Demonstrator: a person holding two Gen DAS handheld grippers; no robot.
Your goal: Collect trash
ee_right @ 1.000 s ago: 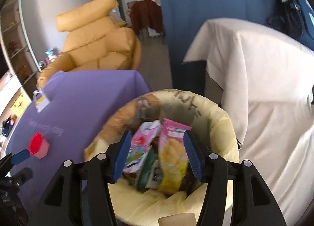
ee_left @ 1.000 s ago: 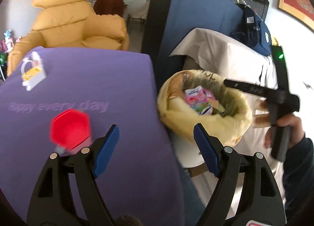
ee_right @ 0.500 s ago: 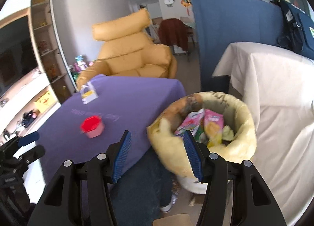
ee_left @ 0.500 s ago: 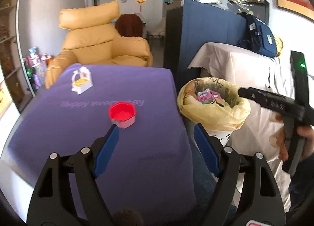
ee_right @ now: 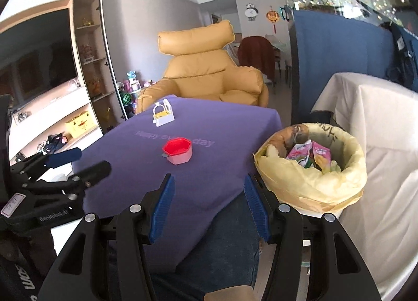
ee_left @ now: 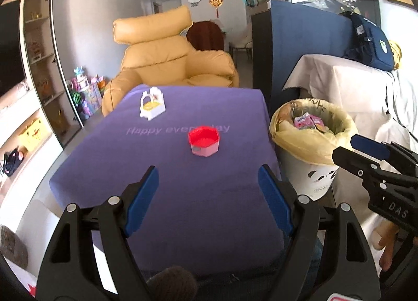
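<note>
I am pulling both hands back and up from the bin, so the room is opening out around me. Through my left wrist camera, my left gripper [ee_left: 207, 197] is hanging over the near part of the purple desk [ee_left: 162, 196], its fingers spread wide with nothing between them. A second ago the red hexagonal cup [ee_left: 204, 141] sat close beside them; now it is standing farther up the desk, by the printed lettering. The trash bin [ee_left: 312, 144] is standing just off the desk's right edge, with pink wrappers [ee_left: 308, 122] showing inside its yellow liner. My right gripper [ee_left: 365, 149] is reaching in from the right.

Through my right wrist camera, those fingers [ee_right: 257, 203] are also standing wide and empty, above the desk's near corner and my knee. The cup looks like light, stiff plastic, and I am judging that pinching across its rim would hold it best. I cannot tell whether it is trash or whether anything lies in it. The white toy basket [ee_right: 162, 115] is sitting farther back. The bin's base is cut off here.
</note>
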